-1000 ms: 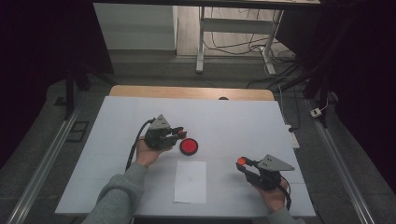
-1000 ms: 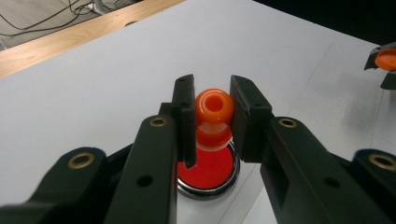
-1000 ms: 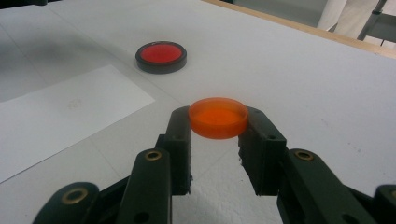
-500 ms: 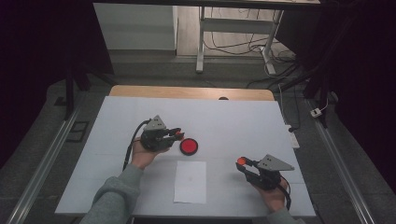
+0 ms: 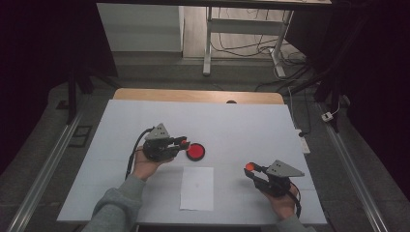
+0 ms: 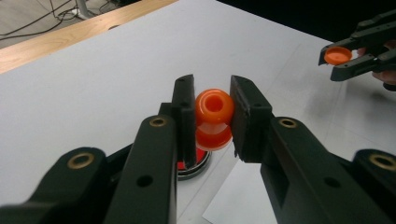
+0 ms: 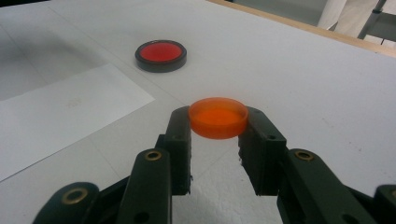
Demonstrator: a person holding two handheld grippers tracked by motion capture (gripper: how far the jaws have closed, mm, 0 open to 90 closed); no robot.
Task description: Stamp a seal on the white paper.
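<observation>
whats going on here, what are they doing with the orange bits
A person at a white table holds a gripper in each hand. The left gripper is shut on a small orange knob-shaped piece, held just above a black dish with a red inside. The right gripper is shut on a shallow orange cap, held off to the side. A sheet of paper lies between the hands.

The left hand-held gripper (image 5: pixel 183 142) was held level, pointing to 3 o'clock, jaws clamped. The right hand-held gripper (image 5: pixel 250 167) was aimed toward 10 o'clock, jaws likewise clamped.
</observation>
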